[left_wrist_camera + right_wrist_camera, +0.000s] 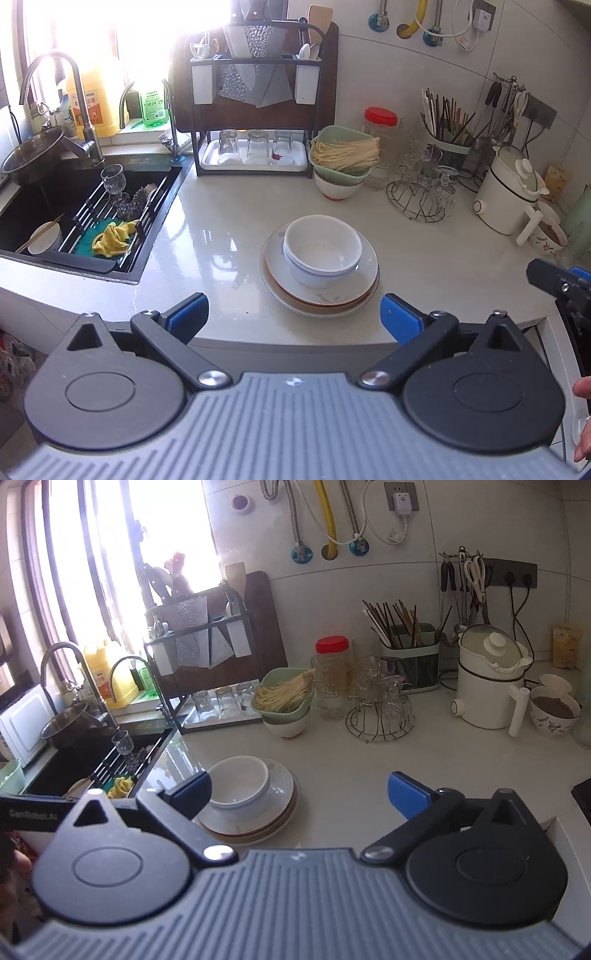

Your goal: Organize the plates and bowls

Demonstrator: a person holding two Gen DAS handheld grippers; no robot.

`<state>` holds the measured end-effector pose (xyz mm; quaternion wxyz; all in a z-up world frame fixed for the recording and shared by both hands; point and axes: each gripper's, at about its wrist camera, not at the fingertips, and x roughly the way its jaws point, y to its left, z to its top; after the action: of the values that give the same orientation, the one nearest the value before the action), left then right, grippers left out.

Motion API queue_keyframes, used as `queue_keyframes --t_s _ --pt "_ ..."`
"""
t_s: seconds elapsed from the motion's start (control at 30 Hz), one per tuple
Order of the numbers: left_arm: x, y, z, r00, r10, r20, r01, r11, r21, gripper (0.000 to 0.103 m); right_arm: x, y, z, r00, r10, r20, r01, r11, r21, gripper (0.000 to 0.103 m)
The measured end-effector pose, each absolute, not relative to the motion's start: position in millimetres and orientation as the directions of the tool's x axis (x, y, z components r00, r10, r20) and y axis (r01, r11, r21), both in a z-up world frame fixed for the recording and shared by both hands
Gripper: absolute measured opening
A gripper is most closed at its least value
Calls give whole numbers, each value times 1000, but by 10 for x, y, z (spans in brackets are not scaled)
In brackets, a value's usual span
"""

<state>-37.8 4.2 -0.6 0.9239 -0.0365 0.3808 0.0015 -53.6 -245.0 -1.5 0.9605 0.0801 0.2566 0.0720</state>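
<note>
- Ribbed grey housing and two black round pivots are seen closest to the lens in both wrist views, with blue-padded fingers spread out ahead.
- Nothing is gripped by the left hand-held gripper (293, 317); its jaws are held wide apart above the near edge of the worktop (221, 236).
- Same story for the right hand-held gripper (299, 794): the pads are set wide and nothing is held between them.
- A stack of plates (319, 275) is found flat on the glossy pale worktop, round and shallow, with a brownish rim showing on a lower plate.
- Two nested white bowls (322, 245) are seated on the plates, smooth and glazed, mouths turned straight up.
- No long axis can be given for such round pieces; the stack simply rises upright.
- From the left wrist view, the stack is placed just ahead of the open jaws, slightly toward the right finger and apart from both pads.
- From the right wrist view, the plates (255, 812) and bowls (240, 782) are seen beside the left finger, partly hidden behind it; whether contact is made cannot be told.
- A dark sink (74, 221) with a ribbed drain rack is seen to the left of the stack.
- A green bowl of pale dry noodles (345, 151) is stacked on other bowls behind the plates.
</note>
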Motion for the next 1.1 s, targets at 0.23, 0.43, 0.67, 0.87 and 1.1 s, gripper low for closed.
queue_keyframes --t_s 0.23,0.43,0.67,0.87,1.1 --pt "-376 62 12 717 -17 -697 -41 997 -67 101 -604 -2418 -11 857 191 -479 -112 976 189 103" --pt "-409 49 5 721 -14 -693 -40 997 -62 101 -631 -2374 -12 862 197 -468 -121 975 186 103" --pt "-410 48 6 728 -9 -686 -44 997 -60 102 -635 -2363 -26 859 198 -473 -122 975 186 103" --pt "-397 42 -7 722 -18 -691 -37 997 -65 102 -643 -2350 -21 862 192 -468 -122 977 176 103" --pt "-396 87 12 727 -19 -686 -34 997 -64 102 -651 -2331 -31 858 192 -477 -115 976 186 103"
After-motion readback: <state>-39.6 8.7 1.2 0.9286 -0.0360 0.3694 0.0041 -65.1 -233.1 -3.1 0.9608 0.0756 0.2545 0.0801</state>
